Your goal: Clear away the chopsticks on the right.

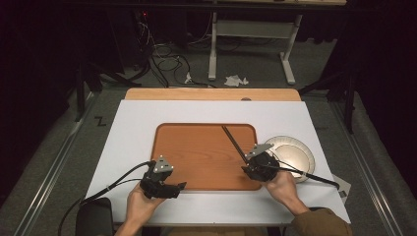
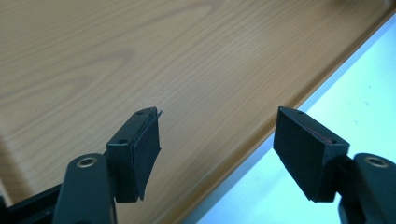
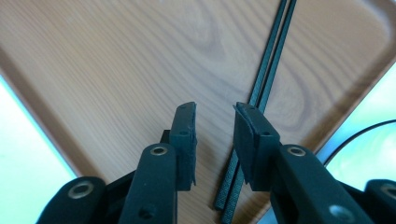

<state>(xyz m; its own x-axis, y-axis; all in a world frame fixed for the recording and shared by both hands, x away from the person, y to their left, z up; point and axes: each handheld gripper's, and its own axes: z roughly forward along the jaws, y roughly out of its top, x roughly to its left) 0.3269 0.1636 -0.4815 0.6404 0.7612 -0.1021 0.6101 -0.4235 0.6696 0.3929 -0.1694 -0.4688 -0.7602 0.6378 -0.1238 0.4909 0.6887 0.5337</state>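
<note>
A pair of black chopsticks [image 1: 233, 142] lies side by side on the right part of a wooden tray [image 1: 196, 157]. My right gripper [image 1: 247, 168] hovers over their near end, open by a small gap. In the right gripper view the chopsticks [image 3: 273, 51] run up from under the right jaw of the gripper [image 3: 215, 109], outside the gap, over the tray [image 3: 116, 60]. My left gripper [image 1: 181, 186] sits at the tray's near edge. In its own view that gripper [image 2: 218, 114] is wide open and empty above the tray's rim [image 2: 261, 135].
The tray rests on a white mat [image 1: 137, 118] that covers the table. A pale round plate [image 1: 295, 152] sits on the mat just right of the tray, close to my right hand; its rim [image 3: 369, 128] shows beside the right jaw. Cables trail from both grippers.
</note>
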